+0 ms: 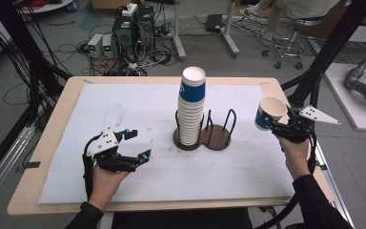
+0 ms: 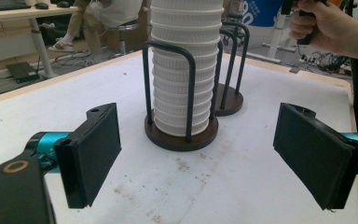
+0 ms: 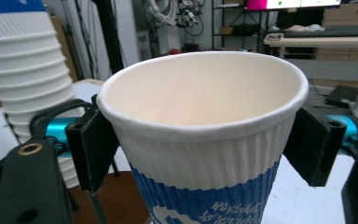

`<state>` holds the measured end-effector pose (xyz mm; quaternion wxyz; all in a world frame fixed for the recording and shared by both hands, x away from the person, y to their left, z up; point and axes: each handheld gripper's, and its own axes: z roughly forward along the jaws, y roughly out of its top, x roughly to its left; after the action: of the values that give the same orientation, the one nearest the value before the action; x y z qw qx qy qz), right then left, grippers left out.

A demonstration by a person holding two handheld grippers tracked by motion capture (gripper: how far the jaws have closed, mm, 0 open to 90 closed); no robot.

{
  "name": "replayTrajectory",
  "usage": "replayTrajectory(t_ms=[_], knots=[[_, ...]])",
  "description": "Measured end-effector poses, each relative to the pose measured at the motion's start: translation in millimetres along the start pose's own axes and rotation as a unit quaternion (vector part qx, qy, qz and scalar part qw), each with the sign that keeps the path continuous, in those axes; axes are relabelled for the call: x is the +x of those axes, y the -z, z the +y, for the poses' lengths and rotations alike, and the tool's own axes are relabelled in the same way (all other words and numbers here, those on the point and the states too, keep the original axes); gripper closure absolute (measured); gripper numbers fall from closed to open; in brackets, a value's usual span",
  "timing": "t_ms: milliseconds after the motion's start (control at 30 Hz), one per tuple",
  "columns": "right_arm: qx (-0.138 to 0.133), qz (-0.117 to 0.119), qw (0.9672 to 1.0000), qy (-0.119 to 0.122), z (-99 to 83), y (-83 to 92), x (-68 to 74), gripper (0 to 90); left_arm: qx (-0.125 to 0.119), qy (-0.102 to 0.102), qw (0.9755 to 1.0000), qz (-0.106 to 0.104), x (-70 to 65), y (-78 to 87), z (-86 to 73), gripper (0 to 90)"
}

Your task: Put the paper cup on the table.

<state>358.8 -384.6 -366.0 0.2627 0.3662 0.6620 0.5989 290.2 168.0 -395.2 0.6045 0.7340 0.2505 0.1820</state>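
R gripper (image 1: 280,128): paper cup (image 1: 268,112) clamped btw fingers | L gripper (image 1: 137,145): fingers wide, nothing btw them; cup stack (image 1: 191,107) in rack (image 1: 203,135) just ahead

Paper, wire and wood

Ribbed matt paper cup (image 3: 205,140); same ribbed stack (image 1: 191,112) inside smooth black wire holder (image 2: 168,88) on dark wooden base; scuffed white table cover (image 1: 124,114).

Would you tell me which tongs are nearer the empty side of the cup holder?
Right tongs, beside it holding a cup; left tongs sit beyond the stack.
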Motion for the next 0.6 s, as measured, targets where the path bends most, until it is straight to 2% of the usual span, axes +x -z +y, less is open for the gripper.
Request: replayTrajectory(t_ms=[333, 433, 600], knots=[[0.011, -0.014, 0.9994, -0.03, -19.5, -10.7, -9.1, 20.3, 0.001, -0.001, 1.0, 0.001, 0.1, -0.6, -0.6, 14.7], [0.024, -0.02, 0.9983, -0.049, -27.9, -17.2, -13.3, 20.4, 0.001, -0.002, 1.0, 0.0, 0.0, -0.5, -0.6, 14.7], [0.04, -0.023, 0.9971, -0.06, -37.0, -31.0, -19.2, 20.3, 0.0, -0.005, 1.0, 0.003, -0.6, -1.0, -1.1, 14.7]])
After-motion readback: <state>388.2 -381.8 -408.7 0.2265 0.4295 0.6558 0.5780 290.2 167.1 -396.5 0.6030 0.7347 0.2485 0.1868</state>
